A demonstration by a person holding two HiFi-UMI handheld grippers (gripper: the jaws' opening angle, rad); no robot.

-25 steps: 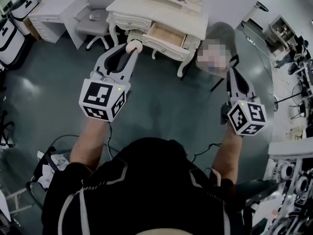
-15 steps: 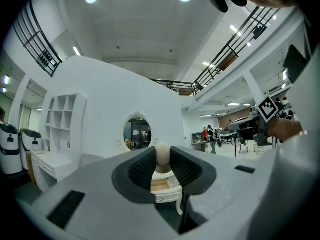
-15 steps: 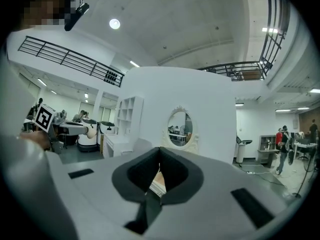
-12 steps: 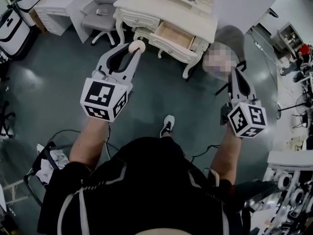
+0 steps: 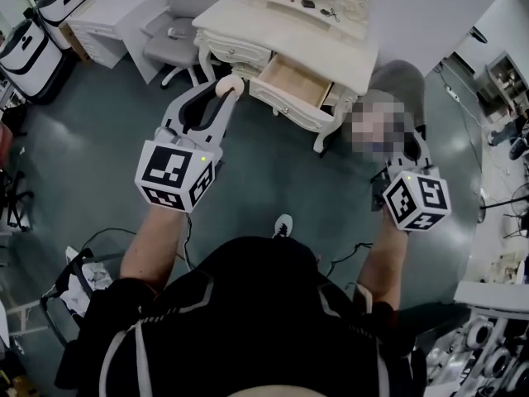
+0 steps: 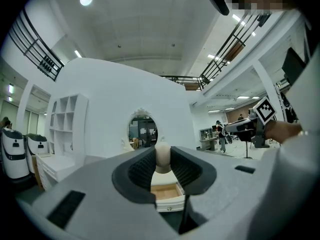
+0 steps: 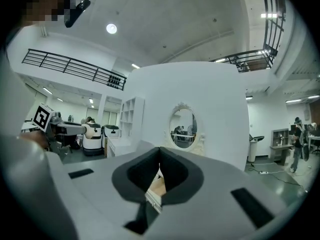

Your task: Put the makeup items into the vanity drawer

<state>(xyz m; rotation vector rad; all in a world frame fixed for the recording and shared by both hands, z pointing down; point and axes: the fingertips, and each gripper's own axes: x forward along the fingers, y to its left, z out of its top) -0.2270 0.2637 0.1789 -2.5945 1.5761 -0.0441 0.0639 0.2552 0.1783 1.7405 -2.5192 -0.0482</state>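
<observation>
The cream vanity point(image 5: 248, 23) stands ahead with its wooden drawer point(image 5: 293, 81) pulled open. My left gripper point(image 5: 229, 88) is shut on a beige egg-shaped makeup sponge point(image 5: 231, 83), held in the air just left of the drawer front. In the left gripper view the sponge point(image 6: 162, 155) sits pinched between the dark pads, with the open drawer point(image 6: 165, 193) beyond it. My right gripper point(image 7: 159, 156) is shut with nothing between its pads. Its marker cube point(image 5: 416, 199) hangs right of the vanity, and its fingertips are hidden in the head view.
Small items lie on the vanity top point(image 5: 318, 8) below the oval mirror point(image 6: 142, 130). A grey office chair point(image 5: 173, 35) and a white desk point(image 5: 103, 15) stand to the left, and white machines point(image 5: 29, 48) at far left. A grey stool point(image 5: 401, 77) is right of the vanity. Cables cross the floor point(image 5: 107, 234).
The vanity sits lower and nearer in the head view as the person steps toward it. The left gripper still holds the sponge; the right gripper stays shut.
</observation>
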